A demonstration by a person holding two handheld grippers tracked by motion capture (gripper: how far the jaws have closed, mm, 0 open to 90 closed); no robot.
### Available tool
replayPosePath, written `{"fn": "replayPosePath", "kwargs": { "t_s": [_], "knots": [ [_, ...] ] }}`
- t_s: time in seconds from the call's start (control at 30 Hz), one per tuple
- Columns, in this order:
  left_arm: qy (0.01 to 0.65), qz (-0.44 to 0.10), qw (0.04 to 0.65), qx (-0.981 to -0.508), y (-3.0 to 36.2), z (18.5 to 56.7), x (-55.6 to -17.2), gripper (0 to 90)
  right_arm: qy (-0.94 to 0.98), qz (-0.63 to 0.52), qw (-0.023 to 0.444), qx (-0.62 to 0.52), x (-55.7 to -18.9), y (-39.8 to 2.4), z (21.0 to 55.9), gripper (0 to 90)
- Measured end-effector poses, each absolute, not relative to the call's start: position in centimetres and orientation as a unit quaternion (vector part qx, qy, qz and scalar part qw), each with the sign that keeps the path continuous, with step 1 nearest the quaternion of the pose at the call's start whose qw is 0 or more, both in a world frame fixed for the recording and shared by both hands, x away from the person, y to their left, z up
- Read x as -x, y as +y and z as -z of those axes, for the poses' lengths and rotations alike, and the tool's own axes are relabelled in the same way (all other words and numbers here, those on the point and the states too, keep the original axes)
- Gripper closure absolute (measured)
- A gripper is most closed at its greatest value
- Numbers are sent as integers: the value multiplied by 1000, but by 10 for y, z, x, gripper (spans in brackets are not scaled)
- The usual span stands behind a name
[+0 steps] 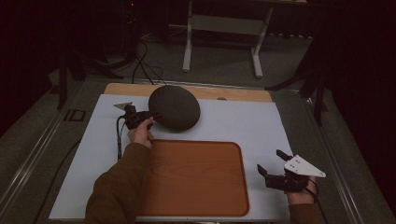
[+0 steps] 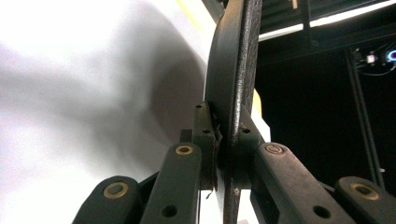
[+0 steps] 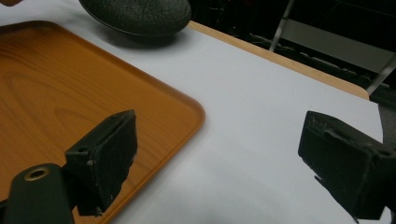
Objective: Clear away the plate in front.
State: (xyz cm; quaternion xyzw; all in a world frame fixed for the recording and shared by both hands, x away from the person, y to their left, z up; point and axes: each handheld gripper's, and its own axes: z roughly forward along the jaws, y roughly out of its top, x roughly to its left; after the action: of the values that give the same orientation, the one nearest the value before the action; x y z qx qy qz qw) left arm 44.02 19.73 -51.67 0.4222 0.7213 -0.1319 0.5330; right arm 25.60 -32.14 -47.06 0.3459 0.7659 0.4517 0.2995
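Note:
A dark round plate (image 1: 174, 107) hangs tilted above the white table top (image 1: 233, 123), just past the far edge of the wooden tray (image 1: 196, 177). My left gripper (image 1: 150, 116) is shut on the plate's left rim. In the left gripper view the plate (image 2: 233, 70) stands edge-on and the left gripper (image 2: 227, 140) clamps it from both sides. My right gripper (image 1: 272, 163) rests at the table's right front with its jaws wide apart. In the right gripper view the right gripper (image 3: 217, 158) holds nothing; the tray's corner (image 3: 70, 88) and the plate (image 3: 135, 16) lie beyond.
A wooden strip (image 1: 233, 93) runs along the table's far edge. Behind it stand a white frame's legs (image 1: 222, 37) and cables (image 1: 144, 65) on the floor. White table surface stretches between the tray and the right gripper.

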Motion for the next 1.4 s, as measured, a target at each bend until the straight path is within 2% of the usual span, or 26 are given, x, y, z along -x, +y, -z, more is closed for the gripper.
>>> {"fn": "replayPosePath", "kwargs": {
  "t_s": [0.7, 1.4],
  "knots": [
    [706, 134, 555, -420, 238, 507, -401, 853, 766, -451, 300, -346, -256, -321, 471, 115],
    [692, 141, 559, -434, 252, 511, -369, 850, 766, -450, 300, -347, -255, -321, 470, 115]
  ]
}}
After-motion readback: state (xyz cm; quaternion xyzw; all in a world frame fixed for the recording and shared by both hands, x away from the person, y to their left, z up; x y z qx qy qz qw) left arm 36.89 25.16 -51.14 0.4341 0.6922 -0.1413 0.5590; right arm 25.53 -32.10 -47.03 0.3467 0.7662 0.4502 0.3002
